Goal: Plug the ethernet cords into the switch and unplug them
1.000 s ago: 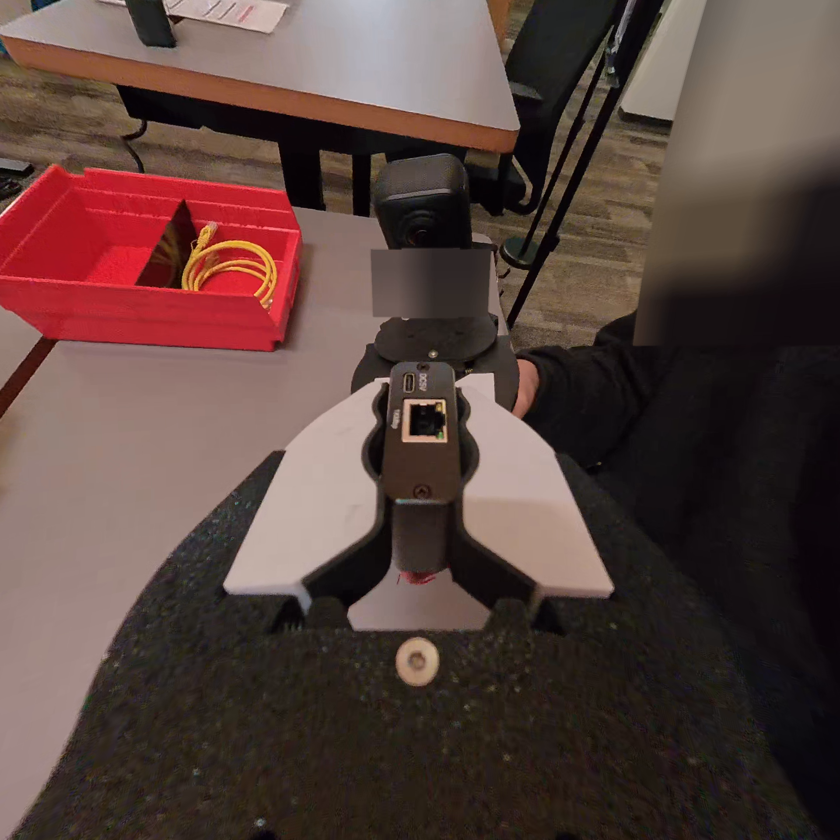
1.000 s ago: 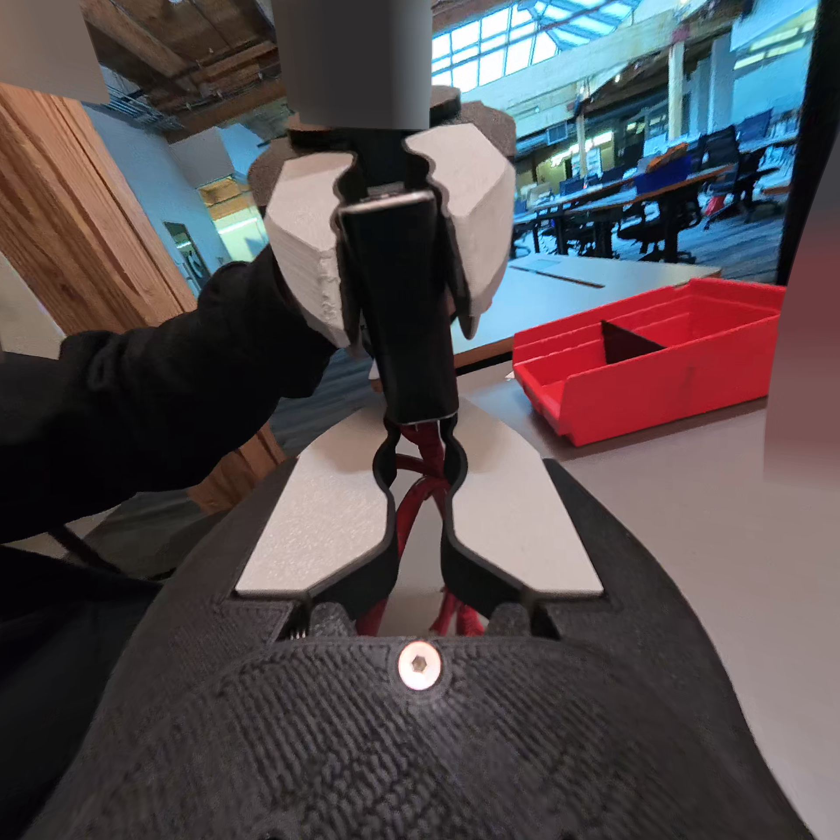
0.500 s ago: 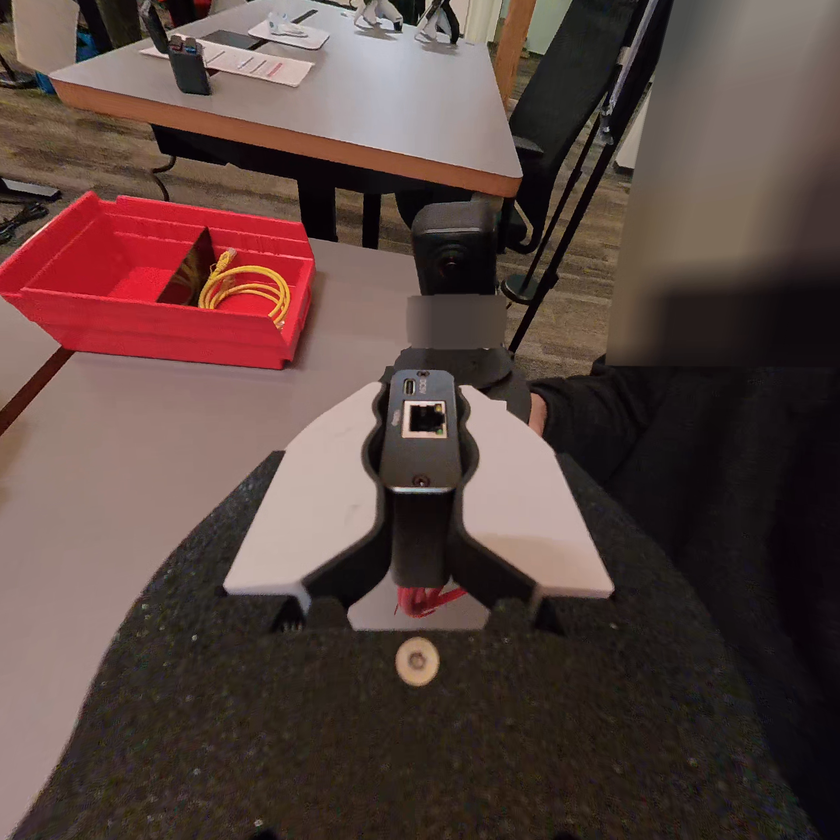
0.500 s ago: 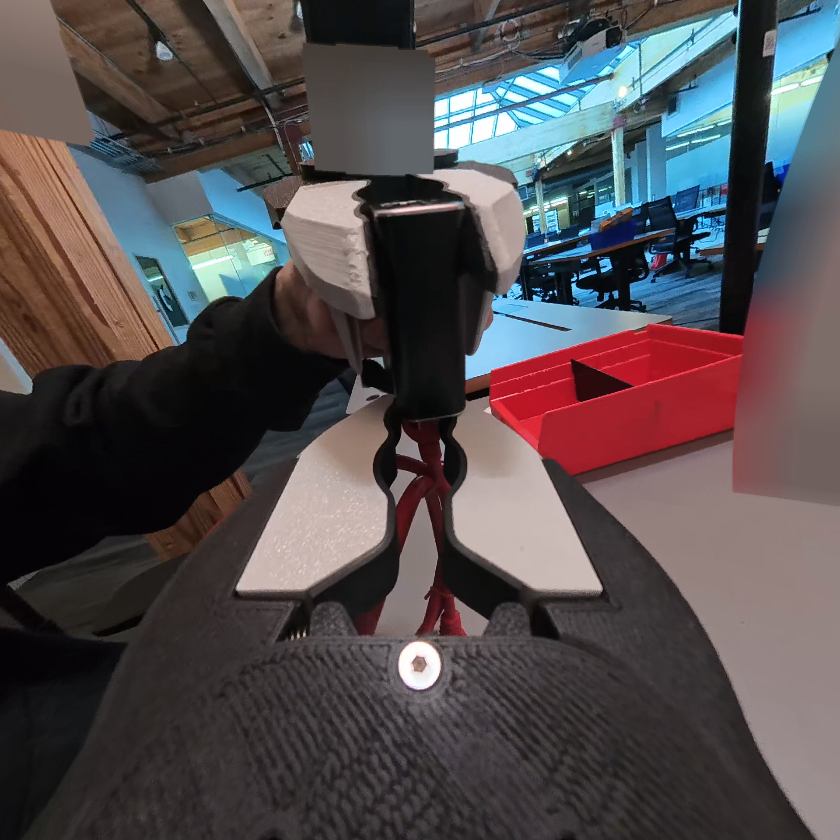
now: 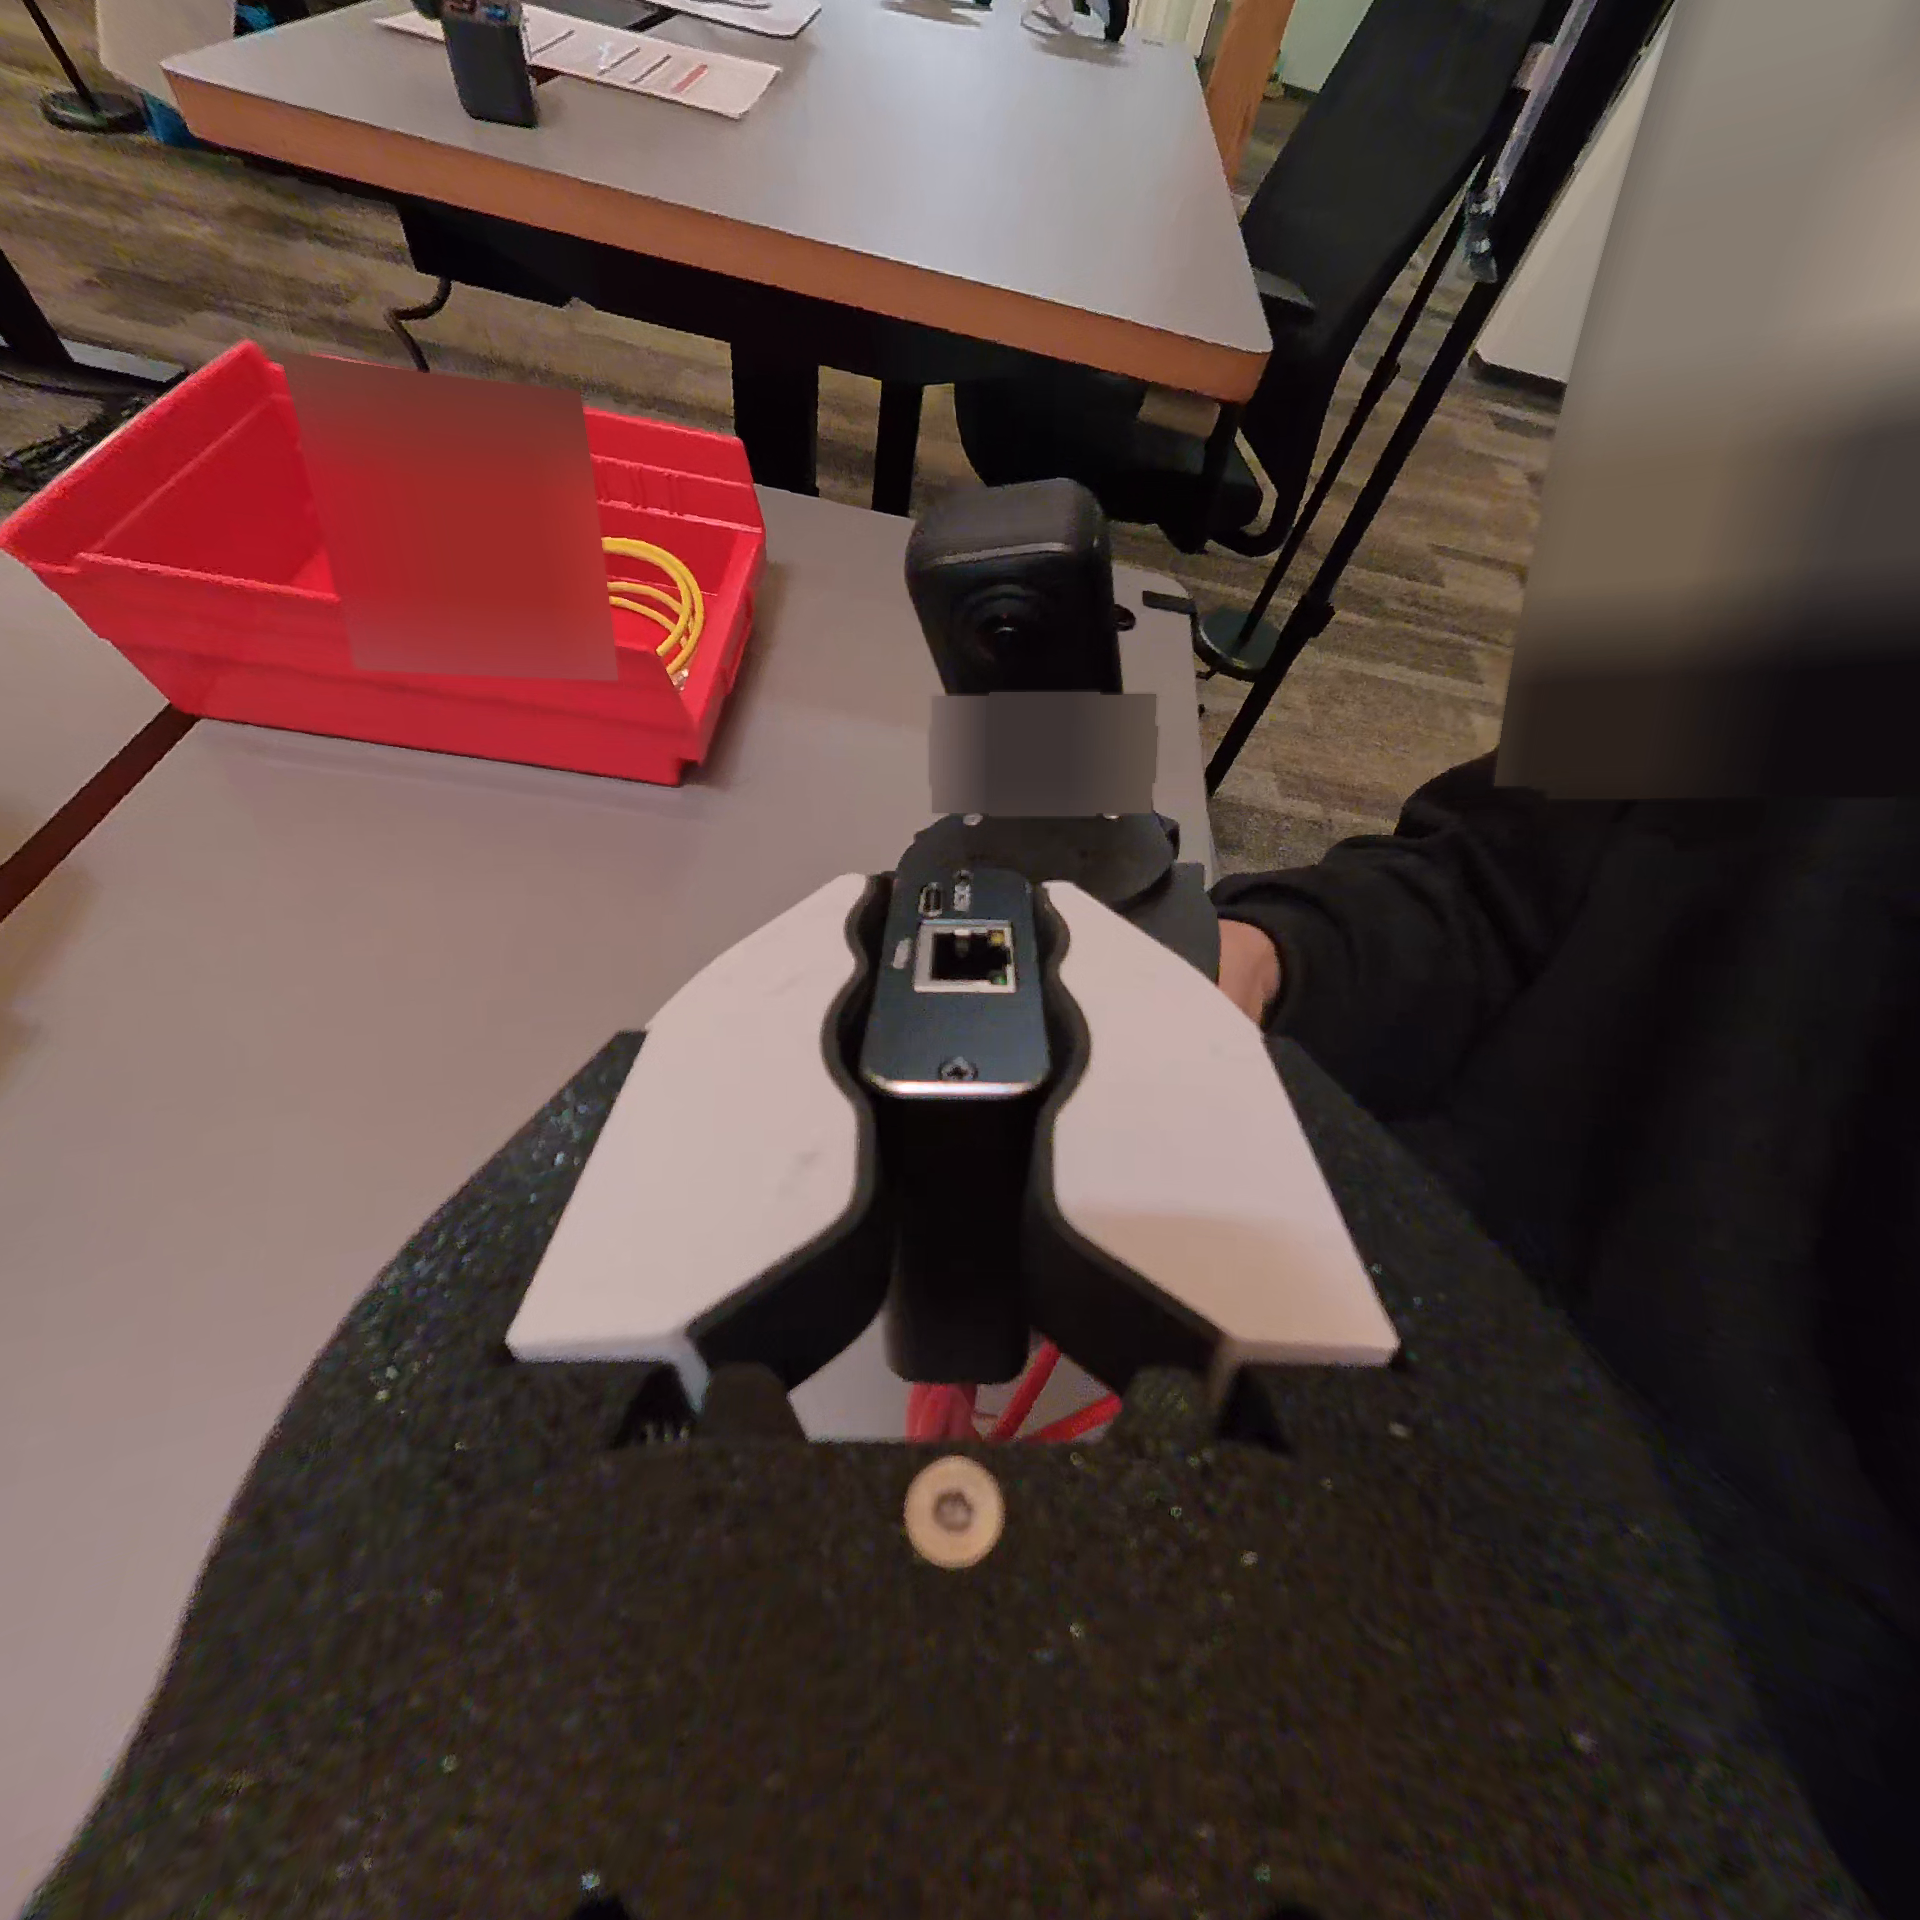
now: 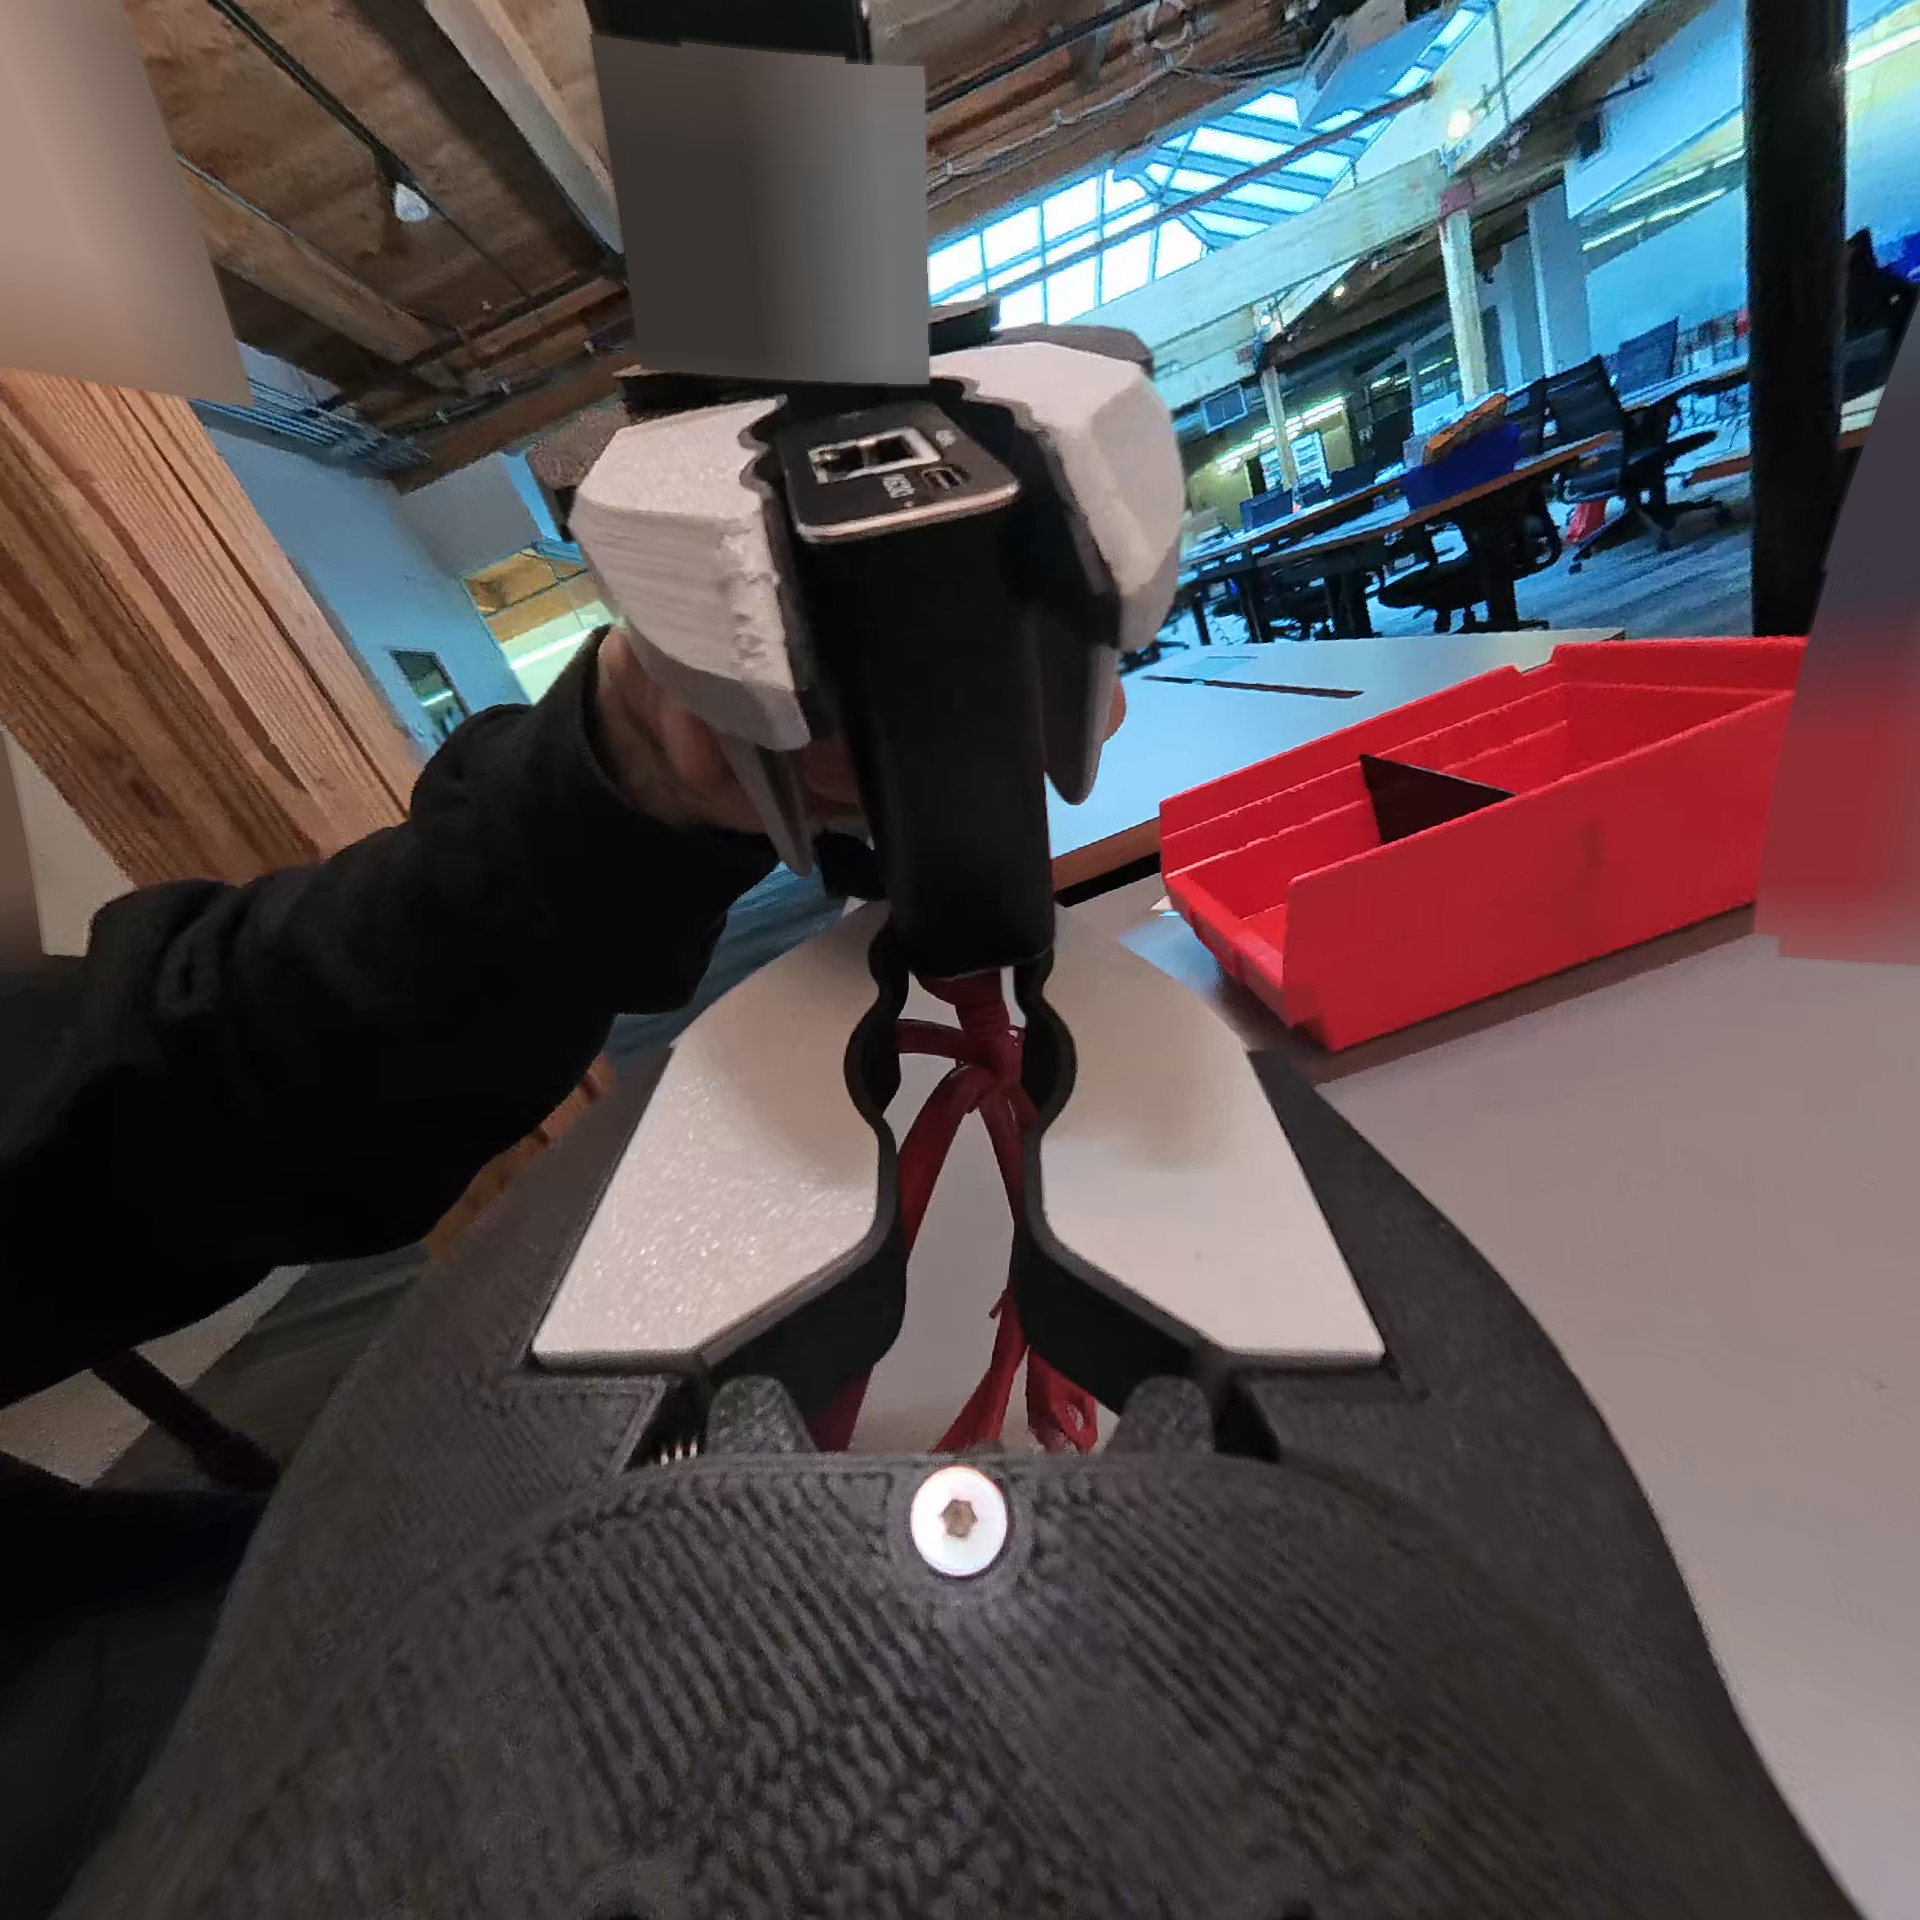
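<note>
My left gripper (image 5: pixel 956 904) is shut on the black switch (image 5: pixel 954 1013) and holds it upright above the grey table (image 5: pixel 364 1039). The switch's top face with an empty port faces up. In the right wrist view the switch (image 6: pixel 935 727) hangs tilted in the left gripper (image 6: pixel 883 540). Several red ethernet cords (image 6: pixel 982 1013) enter its lower end. My right gripper (image 6: pixel 961 966) is shut on a red cord right under the switch. Red cord loops (image 5: pixel 977 1403) show below the switch in the left wrist view. The right gripper's camera (image 5: pixel 1003 592) sits just behind the switch.
A red bin (image 5: pixel 416 717) stands on the table at the far left, with a coiled yellow cable (image 5: pixel 655 613) in it. It also shows in the right wrist view (image 6: pixel 1455 914), with a black divider. A person's black sleeve (image 6: pixel 312 987) is close by. Another table (image 5: pixel 831 156) stands beyond. Tip to tip, the grippers are about 8 centimeters apart.
The left gripper has tilted the switch, so its top port face now shows in the right wrist view. Both grips are unchanged and the right gripper stays under the switch.
</note>
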Tool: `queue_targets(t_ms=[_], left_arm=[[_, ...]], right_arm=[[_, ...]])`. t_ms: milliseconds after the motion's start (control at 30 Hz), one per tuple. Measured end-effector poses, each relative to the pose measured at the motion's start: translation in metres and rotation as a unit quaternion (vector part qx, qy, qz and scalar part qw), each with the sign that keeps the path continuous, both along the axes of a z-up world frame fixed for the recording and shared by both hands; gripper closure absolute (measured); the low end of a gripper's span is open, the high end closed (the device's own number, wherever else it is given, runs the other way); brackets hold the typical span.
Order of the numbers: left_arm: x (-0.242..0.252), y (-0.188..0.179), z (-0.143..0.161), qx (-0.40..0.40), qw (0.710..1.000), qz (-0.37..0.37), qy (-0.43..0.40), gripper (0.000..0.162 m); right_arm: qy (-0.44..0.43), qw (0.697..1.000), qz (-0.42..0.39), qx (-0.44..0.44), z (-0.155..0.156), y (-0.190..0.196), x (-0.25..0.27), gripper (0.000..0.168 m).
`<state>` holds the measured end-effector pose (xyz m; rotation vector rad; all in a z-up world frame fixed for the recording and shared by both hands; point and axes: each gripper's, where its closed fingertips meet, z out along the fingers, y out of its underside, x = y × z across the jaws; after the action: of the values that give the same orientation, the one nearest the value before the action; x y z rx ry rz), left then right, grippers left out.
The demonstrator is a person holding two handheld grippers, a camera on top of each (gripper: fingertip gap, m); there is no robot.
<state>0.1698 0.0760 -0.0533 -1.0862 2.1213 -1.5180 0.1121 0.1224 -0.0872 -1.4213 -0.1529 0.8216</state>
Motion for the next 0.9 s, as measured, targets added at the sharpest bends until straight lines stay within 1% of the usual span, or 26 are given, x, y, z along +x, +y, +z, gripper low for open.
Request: queue_targets(t_ms=[333, 433, 533, 567, 667, 733, 833, 900], left_arm=[[-0.003, 0.007, -0.011, 0.013, 0.999, 0.037, 0.010, 0.135], [-0.007, 0.008, -0.009, 0.004, 0.999, 0.039, 0.004, 0.135], [-0.015, 0.009, -0.009, 0.005, 0.999, 0.041, -0.007, 0.135], [-0.019, 0.008, -0.008, -0.001, 0.999, 0.042, -0.011, 0.132], [-0.030, 0.006, -0.016, -0.002, 0.999, 0.044, -0.004, 0.112], [-0.033, 0.006, -0.024, 0.008, 0.998, 0.055, -0.005, 0.098], [-0.034, 0.009, -0.029, 0.021, 0.997, 0.076, -0.007, 0.089], [-0.033, 0.009, -0.028, 0.014, 0.996, 0.089, -0.005, 0.088]], right_arm=[[-0.005, 1.000, 0.030, 0.005, -0.009, 0.004, -0.007, 0.151], [-0.022, 0.999, 0.032, 0.014, -0.009, 0.002, -0.011, 0.151], [-0.036, 0.998, 0.042, 0.004, -0.011, 0.002, -0.018, 0.152], [-0.045, 0.998, 0.045, 0.002, -0.011, 0.002, -0.021, 0.152], [-0.054, 0.997, 0.059, 0.001, -0.011, 0.001, -0.028, 0.152], [-0.068, 0.996, 0.060, -0.011, -0.017, 0.002, -0.030, 0.152], [-0.081, 0.994, 0.067, -0.022, -0.023, 0.003, -0.031, 0.152], [-0.090, 0.993, 0.072, -0.033, -0.026, 0.002, -0.031, 0.152]])
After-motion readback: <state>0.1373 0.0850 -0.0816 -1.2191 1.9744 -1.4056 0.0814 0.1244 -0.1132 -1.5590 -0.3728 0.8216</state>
